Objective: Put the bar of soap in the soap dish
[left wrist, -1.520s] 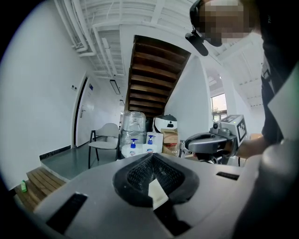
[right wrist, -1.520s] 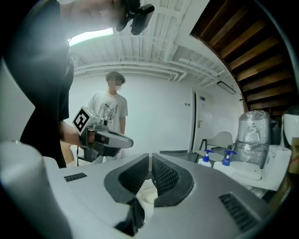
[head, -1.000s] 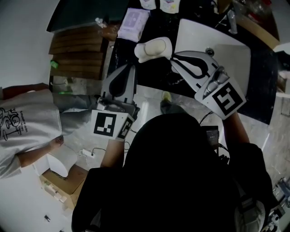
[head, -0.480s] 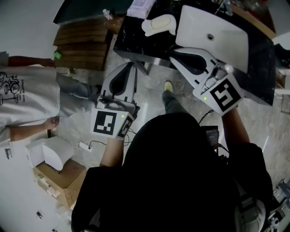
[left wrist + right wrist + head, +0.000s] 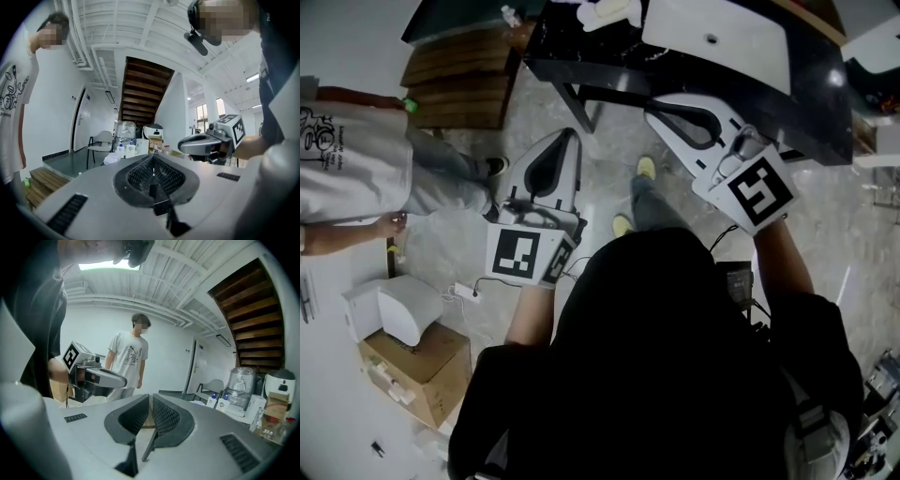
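A pale bar of soap (image 5: pixel 609 11) lies on a white soap dish at the top edge of the head view, on the black counter (image 5: pixel 581 66); the frame edge cuts it partly off. Both grippers hang over the floor, well short of the counter. My left gripper (image 5: pixel 571 134) is shut with nothing between its pads (image 5: pixel 151 161). My right gripper (image 5: pixel 652 106) is also shut and empty, its ribbed pads meeting in the right gripper view (image 5: pixel 151 411). Each gripper shows in the other's view: the right gripper (image 5: pixel 206 143) and the left gripper (image 5: pixel 96 375).
A white sink (image 5: pixel 712 33) is set in the counter. A person in a white T-shirt (image 5: pixel 347 159) stands at the left by wooden stairs (image 5: pixel 455 89). A white appliance (image 5: pixel 398 309) and a cardboard box (image 5: pixel 417 361) sit on the floor. Bottles (image 5: pixel 124 147) stand on the counter.
The counter, sink and soap dish have slid toward the top of the head view; both shut grippers have drawn back from the counter and now hang over the floor.
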